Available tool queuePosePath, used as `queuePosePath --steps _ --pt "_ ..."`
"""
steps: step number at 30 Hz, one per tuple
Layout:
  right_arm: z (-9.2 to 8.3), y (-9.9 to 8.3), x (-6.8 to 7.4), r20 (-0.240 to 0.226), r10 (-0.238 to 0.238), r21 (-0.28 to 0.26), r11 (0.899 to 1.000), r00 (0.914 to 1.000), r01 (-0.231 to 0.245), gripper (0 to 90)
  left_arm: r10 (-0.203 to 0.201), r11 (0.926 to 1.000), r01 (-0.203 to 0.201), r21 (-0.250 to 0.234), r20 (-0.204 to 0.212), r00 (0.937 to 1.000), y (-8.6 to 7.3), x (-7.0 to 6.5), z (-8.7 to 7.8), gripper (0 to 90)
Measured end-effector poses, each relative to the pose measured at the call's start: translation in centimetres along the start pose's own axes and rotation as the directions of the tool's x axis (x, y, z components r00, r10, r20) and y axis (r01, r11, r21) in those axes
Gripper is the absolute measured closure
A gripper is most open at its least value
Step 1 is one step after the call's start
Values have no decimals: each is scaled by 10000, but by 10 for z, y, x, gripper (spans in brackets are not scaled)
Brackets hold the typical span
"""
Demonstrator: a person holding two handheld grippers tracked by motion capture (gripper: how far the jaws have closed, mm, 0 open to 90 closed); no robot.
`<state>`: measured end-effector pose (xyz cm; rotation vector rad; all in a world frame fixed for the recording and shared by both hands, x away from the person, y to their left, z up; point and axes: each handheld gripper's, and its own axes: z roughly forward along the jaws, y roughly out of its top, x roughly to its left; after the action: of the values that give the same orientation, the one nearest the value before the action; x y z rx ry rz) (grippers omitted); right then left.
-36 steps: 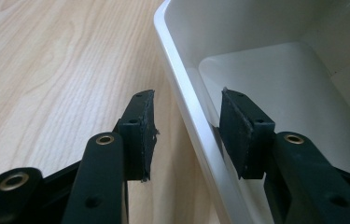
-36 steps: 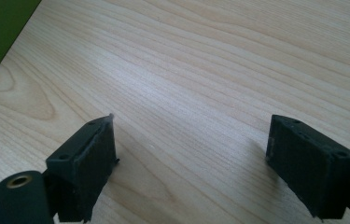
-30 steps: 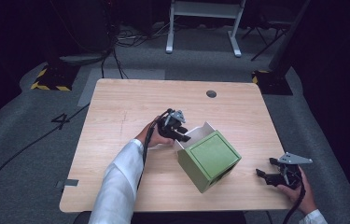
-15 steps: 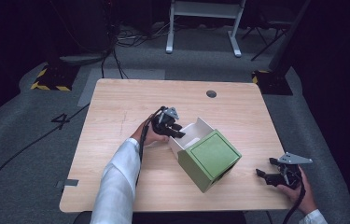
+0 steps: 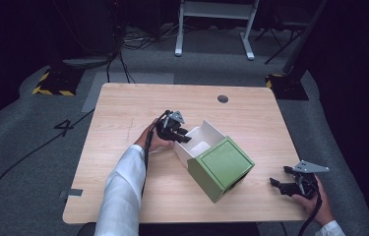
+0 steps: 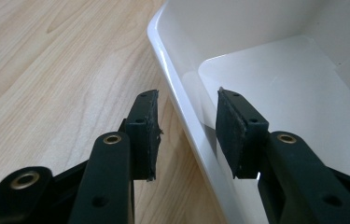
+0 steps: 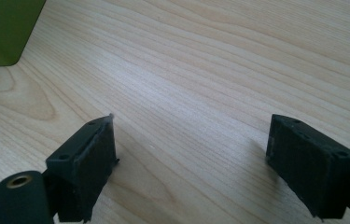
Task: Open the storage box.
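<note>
A white tray point(image 5: 199, 137) lies near the middle of the desk point(image 5: 123, 113), slid partly out of a green box point(image 5: 221, 167) that sits tilted toward the desk's near right. The box covers the tray's near end; the far end is bare and open.

The left gripper point(image 5: 179, 133) is at the tray's far left corner. In the left gripper view its jaws are spread a little and straddle the tray's rim point(image 6: 182, 116), one pad point(image 6: 147, 135) outside over the wood, the other point(image 6: 233, 133) inside the tray. Neither pad clearly touches the wall. A white sleeve point(image 5: 123, 191) crosses the desk's near left.

The right gripper point(image 5: 280, 184) rests near the desk's right front corner, well apart from the box, jaws spread wide over bare wood. The box's corner point(image 7: 4, 32) shows at the upper left of the right gripper view.

A round hole point(image 5: 223, 99) sits near the desk's far edge.
</note>
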<state>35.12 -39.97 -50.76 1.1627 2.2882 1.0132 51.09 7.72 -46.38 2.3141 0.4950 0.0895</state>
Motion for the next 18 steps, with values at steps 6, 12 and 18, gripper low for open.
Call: queuePosePath --steps 6,12,18 --pt "0 0 0 -2 -4 -2 10000 10000 4 158 -244 9996 244 -137 -29 9997 -2 4 -3 581" --pt "0 0 0 0 -2 0 10000 10000 2 158 -243 9997 243 -16 -274 9993 -1 6 -8 587" --pt "0 0 0 3 -5 -3 10000 10000 5 158 -309 9993 299 -203 -510 9982 1 8 -18 550"
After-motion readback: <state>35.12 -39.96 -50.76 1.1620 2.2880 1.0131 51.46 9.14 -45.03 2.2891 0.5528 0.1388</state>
